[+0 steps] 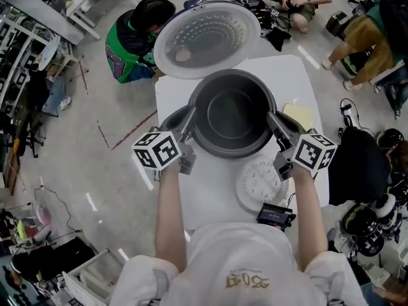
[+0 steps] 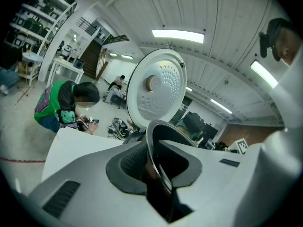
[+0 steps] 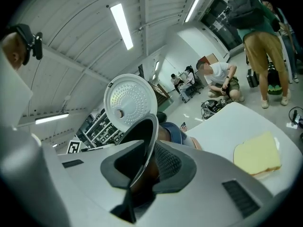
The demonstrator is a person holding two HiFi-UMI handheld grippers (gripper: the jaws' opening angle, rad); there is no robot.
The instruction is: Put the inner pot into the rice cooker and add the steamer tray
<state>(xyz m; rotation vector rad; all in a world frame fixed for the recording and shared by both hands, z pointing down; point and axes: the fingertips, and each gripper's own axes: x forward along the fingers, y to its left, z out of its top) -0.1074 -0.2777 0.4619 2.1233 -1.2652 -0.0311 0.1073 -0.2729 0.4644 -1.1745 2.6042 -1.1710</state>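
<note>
Inner pot (image 1: 233, 113) appears seated in the rice cooker (image 1: 205, 38) at tabletop centre. It is likely rigid, smooth, slippery metal. Hold its rim at 9 and 3 o'clock. Left gripper (image 1: 189, 123) and right gripper (image 1: 275, 123) fingers stand loosely apart around that rim.

Both forearms outstretched; left gripper (image 1: 189, 123), right gripper (image 1: 276, 123), jaws slightly parted.

Pretty bright, even light is thrown by ceiling strips (image 2: 177, 36) in both gripper views; heavy fisheye bending and dark corners are seen, and the lower foreground is maybe slightly soft.
</note>
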